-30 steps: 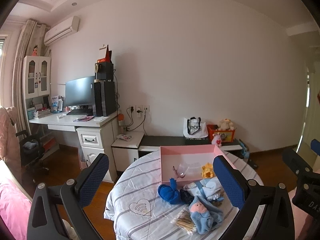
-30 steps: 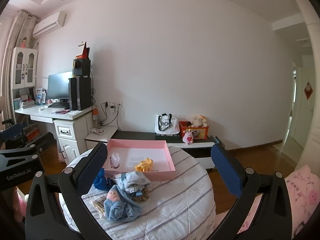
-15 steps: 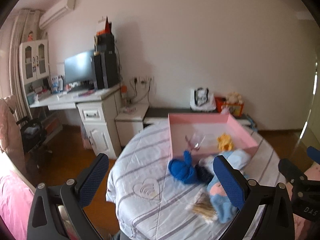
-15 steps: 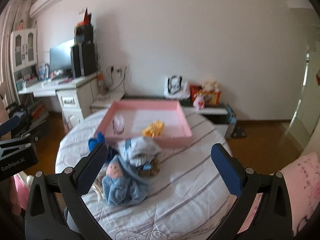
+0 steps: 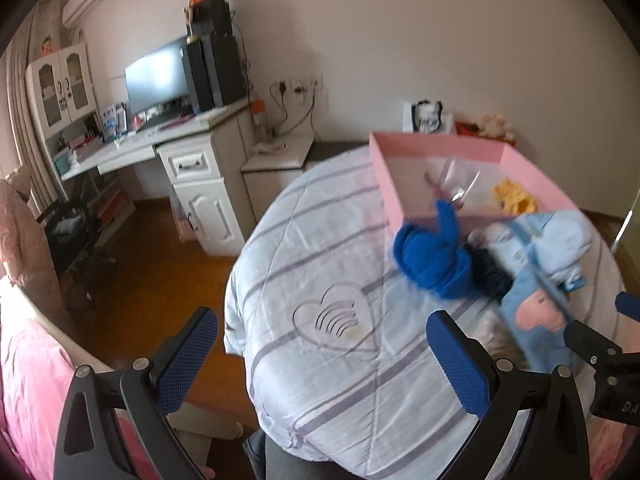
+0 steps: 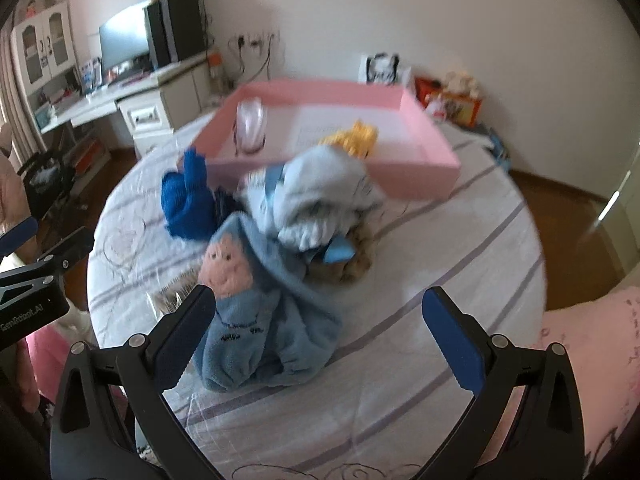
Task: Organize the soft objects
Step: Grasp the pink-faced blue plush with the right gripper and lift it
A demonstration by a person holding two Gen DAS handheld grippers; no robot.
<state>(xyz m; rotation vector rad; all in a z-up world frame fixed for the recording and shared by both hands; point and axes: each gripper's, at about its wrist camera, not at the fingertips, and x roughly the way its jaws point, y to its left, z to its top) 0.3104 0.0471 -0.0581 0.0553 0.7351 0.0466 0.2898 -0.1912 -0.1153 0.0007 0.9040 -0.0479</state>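
Two grippers hang over a round table (image 6: 420,280) under a striped quilted cover, both with jaws wide apart and nothing between them. At lower left of the right wrist view sits the body of the left gripper (image 5: 320,356), which in its own view hovers over bare cover with a stitched heart. Left of centre lies a blue knit (image 6: 188,204), ribbed and bunched, touching the tray's near wall. At centre the soft things are heaped together, probably dumped for sorting: a fleecy blue doll (image 6: 256,312) with a pink face, and above it a pale blue garment (image 6: 320,196) crumpled over something brown and fuzzy. Behind stands a pink tray (image 6: 420,172), rigid and shallow, holding a yellow toy (image 6: 356,138) and a clear bag (image 6: 250,128); it looks like the destination. The right gripper (image 6: 320,336) points at the doll, likely first pick.
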